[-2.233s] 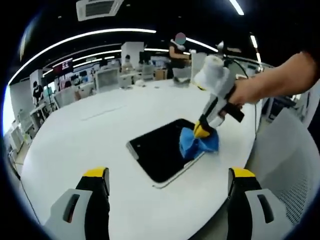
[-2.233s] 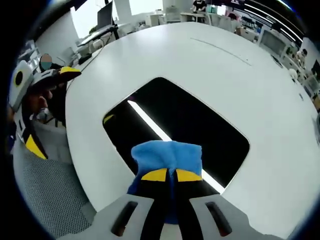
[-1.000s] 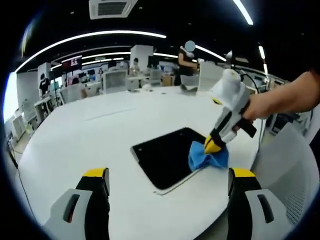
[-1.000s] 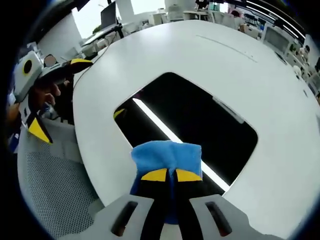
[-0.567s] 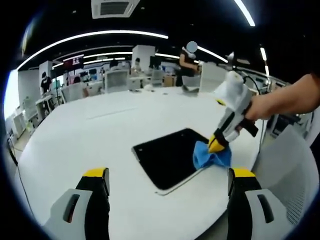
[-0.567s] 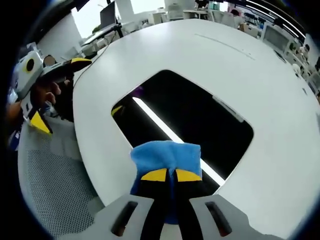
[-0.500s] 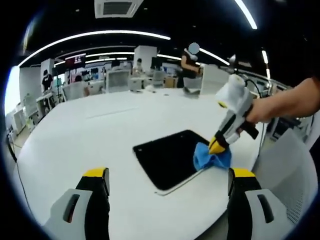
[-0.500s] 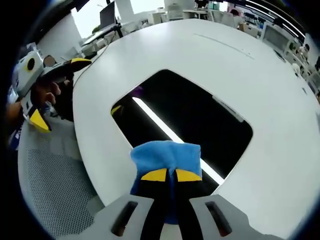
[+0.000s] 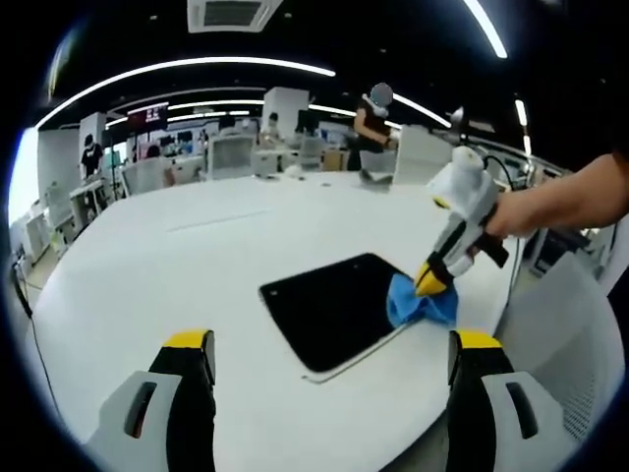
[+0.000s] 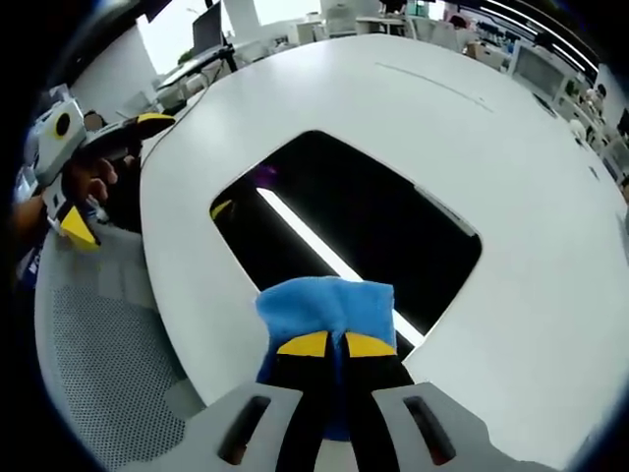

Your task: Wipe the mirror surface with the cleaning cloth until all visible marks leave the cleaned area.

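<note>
A dark rectangular mirror (image 9: 329,307) (image 10: 344,221) lies flat on the round white table (image 9: 167,265) (image 10: 511,157); a ceiling light shows in it as a bright streak. My right gripper (image 10: 335,345) (image 9: 429,282) is shut on a blue cleaning cloth (image 10: 326,303) (image 9: 421,303), which rests at the mirror's near edge in the right gripper view and at its right corner in the left gripper view. My left gripper (image 9: 329,339) hangs open above the table's near edge, apart from the mirror, with nothing between its jaws. It appears at the left of the right gripper view (image 10: 74,138).
A white mesh chair (image 9: 555,324) (image 10: 88,364) stands by the table edge close to the mirror. Beyond the table are desks, chairs and a standing person (image 9: 371,128). A thin line (image 10: 428,84) runs across the far tabletop.
The right gripper has drawn the cloth a little further toward the mirror's edge, so more of the dark glass is uncovered. Both cameras shifted slightly.
</note>
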